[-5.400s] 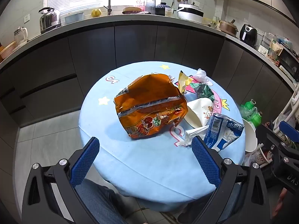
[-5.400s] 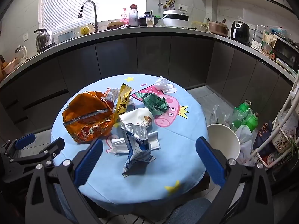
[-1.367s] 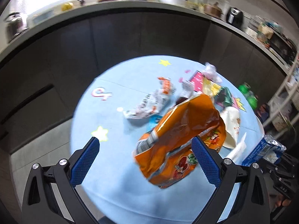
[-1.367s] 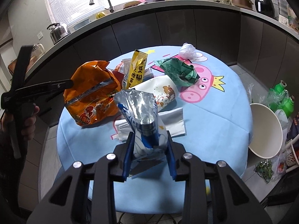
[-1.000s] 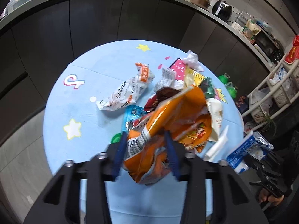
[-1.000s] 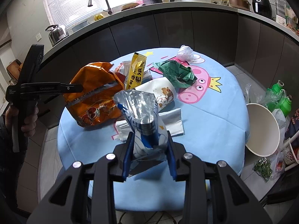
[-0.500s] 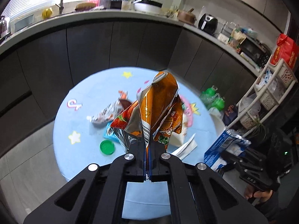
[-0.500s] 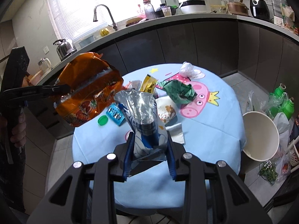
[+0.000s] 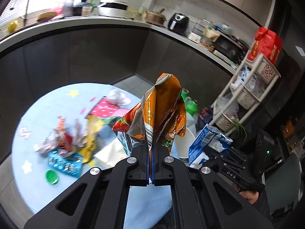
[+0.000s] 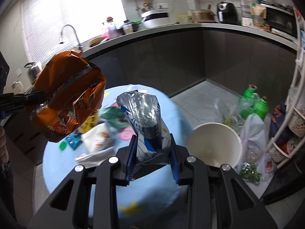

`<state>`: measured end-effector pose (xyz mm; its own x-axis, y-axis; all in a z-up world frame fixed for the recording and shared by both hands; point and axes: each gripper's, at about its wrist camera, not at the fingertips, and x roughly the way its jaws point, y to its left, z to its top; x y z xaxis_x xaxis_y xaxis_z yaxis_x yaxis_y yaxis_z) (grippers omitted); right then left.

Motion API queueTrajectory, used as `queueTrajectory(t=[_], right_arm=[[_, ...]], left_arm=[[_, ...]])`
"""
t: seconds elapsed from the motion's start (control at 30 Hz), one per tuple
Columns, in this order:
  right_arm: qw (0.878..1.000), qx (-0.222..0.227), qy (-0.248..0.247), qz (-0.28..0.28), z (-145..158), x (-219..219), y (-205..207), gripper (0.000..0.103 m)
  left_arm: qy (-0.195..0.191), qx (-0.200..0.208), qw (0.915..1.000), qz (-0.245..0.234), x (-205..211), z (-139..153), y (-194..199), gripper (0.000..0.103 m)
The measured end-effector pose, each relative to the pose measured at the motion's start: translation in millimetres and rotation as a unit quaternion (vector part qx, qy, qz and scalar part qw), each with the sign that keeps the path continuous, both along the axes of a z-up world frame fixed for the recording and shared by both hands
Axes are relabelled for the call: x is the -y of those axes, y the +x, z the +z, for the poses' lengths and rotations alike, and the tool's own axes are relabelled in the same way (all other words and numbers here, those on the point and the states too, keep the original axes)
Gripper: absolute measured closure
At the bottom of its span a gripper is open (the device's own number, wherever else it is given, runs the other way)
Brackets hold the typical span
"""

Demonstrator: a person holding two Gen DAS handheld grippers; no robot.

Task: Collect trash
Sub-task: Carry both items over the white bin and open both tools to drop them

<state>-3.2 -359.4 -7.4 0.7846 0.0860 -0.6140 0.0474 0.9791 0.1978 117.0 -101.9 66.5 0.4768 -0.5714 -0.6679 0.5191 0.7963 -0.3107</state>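
My left gripper is shut on a big orange snack bag and holds it in the air above the right side of the round blue table. The bag also shows in the right wrist view, high at the left. My right gripper is shut on a blue and white foil bag, held up past the table's right edge; it shows in the left wrist view too. A white bin stands open on the floor just right of the table.
Several wrappers, a green cap, a white paper cup and a napkin lie on the table. Green bottles and plastic bags stand beyond the bin. A white rack is at the right. Dark cabinets ring the room.
Both grippers have swung to the right with their bags, toward the white bin. The orange bag has been lifted clear of the table; wrappers under it are uncovered.
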Motion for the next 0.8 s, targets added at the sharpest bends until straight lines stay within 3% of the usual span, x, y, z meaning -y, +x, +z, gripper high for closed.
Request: queueTrajectory(t=[0.43, 0.6, 0.8], right_arm=[[0.995, -0.033, 0.011, -0.093, -57.0, 113.6, 18.9, 0.071], [0.993, -0.044, 0.014, -0.104, -77.7, 137.2, 29.3, 0.071], [0.992, -0.06, 0.018, -0.113, -97.6, 152.9, 39.4, 0.071]], left_arm=[[0.029, -0.039, 0.9959, -0.077, 177.0, -70.9, 57.9, 0.102], [0.058, -0.043, 0.9931, -0.092, 221.3, -103.8, 68.8, 0.102], [0.08, -0.053, 0.9907, -0.096, 244.6, -135.2, 74.8, 0.102]])
